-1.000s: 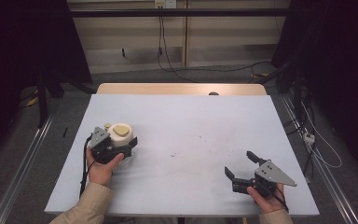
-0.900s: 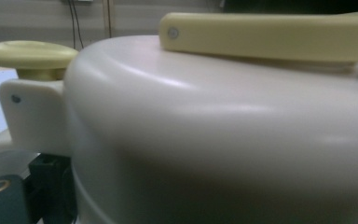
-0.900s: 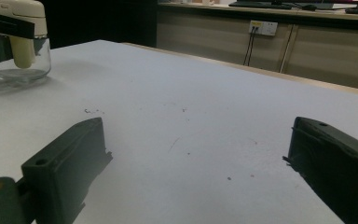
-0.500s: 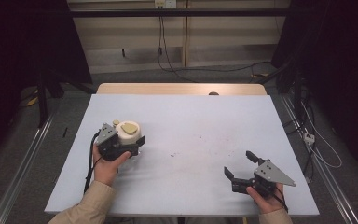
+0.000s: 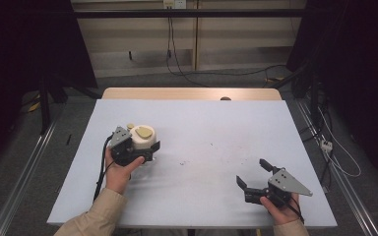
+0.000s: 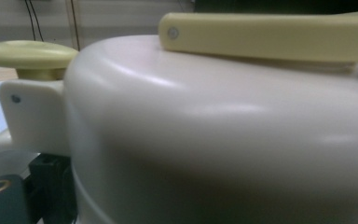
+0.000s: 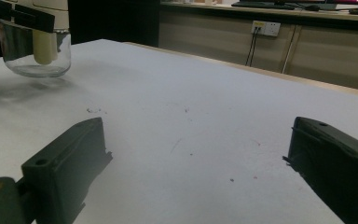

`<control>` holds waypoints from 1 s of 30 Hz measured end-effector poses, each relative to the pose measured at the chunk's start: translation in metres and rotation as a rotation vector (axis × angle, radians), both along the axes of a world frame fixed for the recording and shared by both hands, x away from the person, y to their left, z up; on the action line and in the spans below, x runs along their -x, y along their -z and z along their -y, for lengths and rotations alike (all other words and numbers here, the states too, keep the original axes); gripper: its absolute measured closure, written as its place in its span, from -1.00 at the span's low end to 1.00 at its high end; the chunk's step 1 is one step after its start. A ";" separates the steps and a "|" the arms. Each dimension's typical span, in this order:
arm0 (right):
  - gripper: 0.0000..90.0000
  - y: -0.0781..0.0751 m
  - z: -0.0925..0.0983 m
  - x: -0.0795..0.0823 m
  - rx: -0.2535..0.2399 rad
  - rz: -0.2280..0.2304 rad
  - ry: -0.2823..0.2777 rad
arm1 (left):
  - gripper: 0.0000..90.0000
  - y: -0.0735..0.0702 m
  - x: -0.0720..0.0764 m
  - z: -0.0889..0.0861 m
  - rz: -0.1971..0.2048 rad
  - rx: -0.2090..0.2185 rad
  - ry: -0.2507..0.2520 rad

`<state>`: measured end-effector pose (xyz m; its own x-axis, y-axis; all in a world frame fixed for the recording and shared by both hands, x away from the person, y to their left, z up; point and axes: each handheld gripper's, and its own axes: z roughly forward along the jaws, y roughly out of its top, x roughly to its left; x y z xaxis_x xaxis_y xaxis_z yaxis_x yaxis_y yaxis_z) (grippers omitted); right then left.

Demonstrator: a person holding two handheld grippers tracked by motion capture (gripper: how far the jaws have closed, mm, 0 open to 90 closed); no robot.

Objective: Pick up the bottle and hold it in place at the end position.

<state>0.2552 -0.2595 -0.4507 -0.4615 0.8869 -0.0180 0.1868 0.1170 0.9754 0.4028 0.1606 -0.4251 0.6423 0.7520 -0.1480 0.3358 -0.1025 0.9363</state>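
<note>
Left hand-held gripper clamped the cream-lidded glass jar; right hand-held gripper rested on the tabletop, jaws spread, empty.

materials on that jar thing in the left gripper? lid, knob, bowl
Lid: looks like moulded cream plastic, smooth semi-gloss, soft highlights. Knob: pale yellow plastic, matte, as is the handle, fixed with a small screw. Bowl: clear, glass or hard plastic; the table shows through it.
</note>
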 end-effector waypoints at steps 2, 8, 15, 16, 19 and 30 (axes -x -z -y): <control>-0.92 0.000 0.000 0.000 0.000 0.000 0.000 | -0.86 0.000 -0.001 0.002 -0.002 -0.003 0.007; -0.92 0.000 0.000 0.000 0.000 -0.001 -0.001 | -0.86 -0.001 -0.003 0.010 -0.001 -0.013 0.022; -0.92 0.000 0.001 0.000 0.001 0.000 0.003 | -0.86 -0.004 -0.004 0.022 0.008 -0.022 0.055; -0.92 0.000 0.001 0.000 0.001 0.000 0.003 | -0.86 -0.004 -0.005 0.023 0.006 -0.026 0.061; -0.92 0.000 0.001 0.000 0.001 0.000 0.003 | -0.86 -0.004 -0.006 0.028 0.001 -0.025 0.071; -0.92 0.000 0.001 0.000 0.002 -0.001 -0.001 | -0.87 -0.002 -0.011 0.040 -0.008 -0.020 0.094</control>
